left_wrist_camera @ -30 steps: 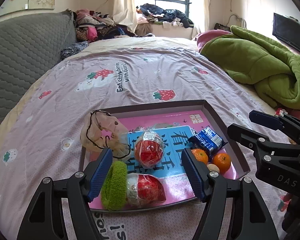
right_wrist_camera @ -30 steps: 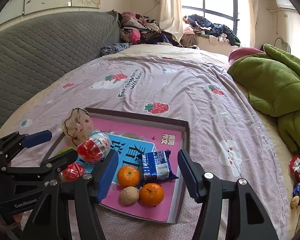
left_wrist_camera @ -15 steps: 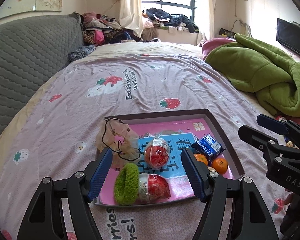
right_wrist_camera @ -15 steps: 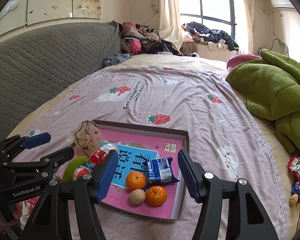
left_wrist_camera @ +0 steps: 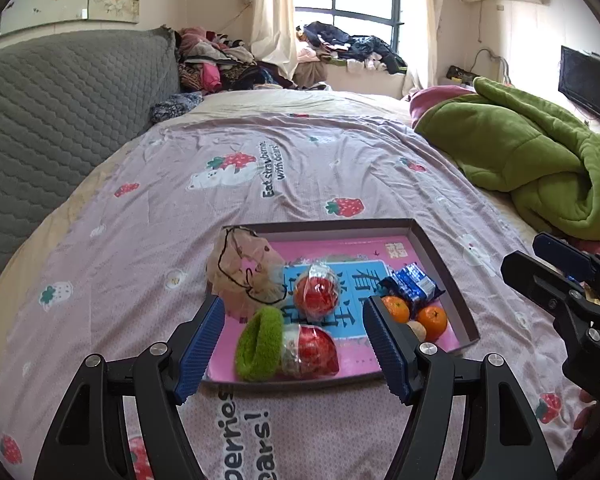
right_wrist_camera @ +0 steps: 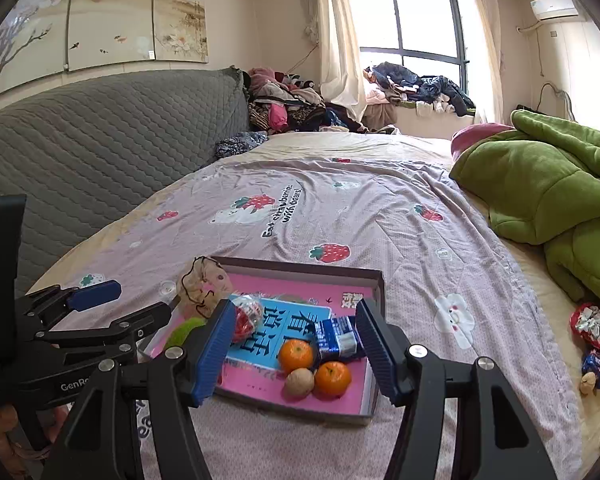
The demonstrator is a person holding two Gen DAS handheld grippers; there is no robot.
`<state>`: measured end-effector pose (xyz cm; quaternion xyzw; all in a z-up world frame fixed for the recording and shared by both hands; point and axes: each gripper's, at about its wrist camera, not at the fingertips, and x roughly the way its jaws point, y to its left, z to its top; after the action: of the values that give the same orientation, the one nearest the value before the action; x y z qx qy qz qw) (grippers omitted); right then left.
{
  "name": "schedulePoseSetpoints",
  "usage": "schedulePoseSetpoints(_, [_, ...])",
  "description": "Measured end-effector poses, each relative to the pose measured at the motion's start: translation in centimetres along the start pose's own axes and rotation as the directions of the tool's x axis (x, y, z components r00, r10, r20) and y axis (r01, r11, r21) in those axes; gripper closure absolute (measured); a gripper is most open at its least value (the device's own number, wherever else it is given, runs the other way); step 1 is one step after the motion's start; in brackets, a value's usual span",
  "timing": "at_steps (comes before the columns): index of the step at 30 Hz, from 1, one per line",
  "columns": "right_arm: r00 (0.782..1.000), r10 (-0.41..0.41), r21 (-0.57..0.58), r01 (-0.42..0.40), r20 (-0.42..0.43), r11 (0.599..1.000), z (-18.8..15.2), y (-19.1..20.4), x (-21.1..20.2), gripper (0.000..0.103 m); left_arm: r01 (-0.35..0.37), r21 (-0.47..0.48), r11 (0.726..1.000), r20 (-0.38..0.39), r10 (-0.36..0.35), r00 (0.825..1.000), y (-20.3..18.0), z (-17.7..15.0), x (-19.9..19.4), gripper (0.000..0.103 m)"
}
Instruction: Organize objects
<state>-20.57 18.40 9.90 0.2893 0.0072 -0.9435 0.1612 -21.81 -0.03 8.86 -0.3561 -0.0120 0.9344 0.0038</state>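
Note:
A shallow pink-lined tray (left_wrist_camera: 440,256) (right_wrist_camera: 374,368) lies on the bed. It holds a beige drawstring pouch (left_wrist_camera: 240,272), a green hair band (left_wrist_camera: 258,344), two red wrapped balls (left_wrist_camera: 316,294) (left_wrist_camera: 312,352), a blue snack packet (left_wrist_camera: 412,286) (right_wrist_camera: 336,338), two oranges (left_wrist_camera: 432,318) (right_wrist_camera: 296,354) and a walnut (right_wrist_camera: 300,382). My left gripper (left_wrist_camera: 294,350) is open and empty, just short of the tray's near edge. My right gripper (right_wrist_camera: 296,354) is open and empty, near the tray's right end.
The pink strawberry bedsheet (left_wrist_camera: 300,168) spreads all around the tray. A green blanket (left_wrist_camera: 532,160) is piled at the right. A grey quilted headboard (left_wrist_camera: 52,120) is at the left. Loose snack wrappers (right_wrist_camera: 590,332) lie on the bed at the right edge.
Both grippers have drawn back and up from the tray, so it looks smaller and farther. The objects in the tray have not moved. Both grippers stay open.

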Motion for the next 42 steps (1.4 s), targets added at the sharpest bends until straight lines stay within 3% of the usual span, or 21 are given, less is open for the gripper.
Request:
schedulePoseSetpoints(13, [0.999,-0.045,-0.012,0.046,0.021,0.999,-2.2,0.5,-2.9,0.041,0.021,-0.005,1.000,0.011,-0.021,1.000,0.1,-2.8,-2.9,0.030])
schedulePoseSetpoints(27, [0.999,-0.029,0.009,0.028,0.037,1.000,-4.2,0.7,-4.6,0.041,-0.041,-0.027,0.999,0.036,0.042,0.998,0.9,-5.0,-3.6,0.030])
schedulePoseSetpoints(42, [0.998,-0.051,0.013,0.051,-0.026,0.999,-9.7,1.5,-3.1,0.041,-0.030,-0.017,0.999,0.027,0.030,0.999,0.4,-9.2,-3.1,0.030])
